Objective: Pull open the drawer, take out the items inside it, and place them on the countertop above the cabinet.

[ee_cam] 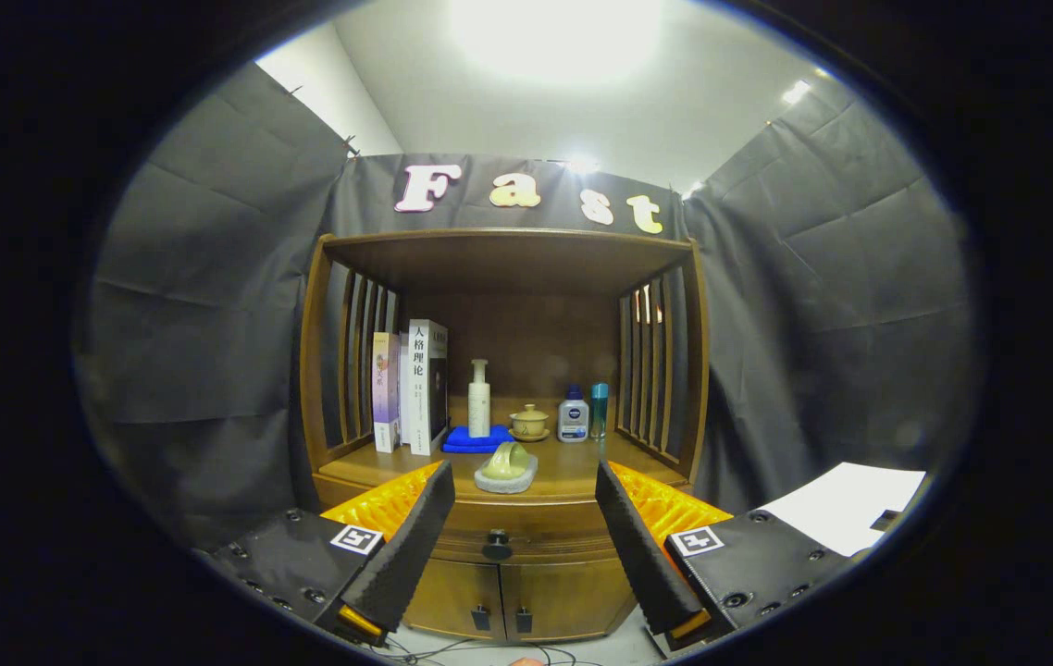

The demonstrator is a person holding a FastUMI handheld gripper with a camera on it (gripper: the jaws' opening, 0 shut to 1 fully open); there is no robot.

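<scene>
A wooden cabinet (526,573) stands ahead with a shelf unit on top. Its drawer (526,536) is shut, with a dark round knob (496,546) at the middle of its front, above two lower doors. The countertop (573,472) above the drawer carries several items. My gripper (524,490) is open, its two fingers spread wide to either side of the knob and still short of it. Nothing is between the fingers. The drawer's inside is hidden.
On the countertop: a pale green scoop-shaped piece on a grey stone slab (507,470) near the front edge, a white bottle (479,398) on a blue cloth (478,438), books (423,384), a lidded cup (529,422), two small bottles (583,413). White paper (846,518) lies at right.
</scene>
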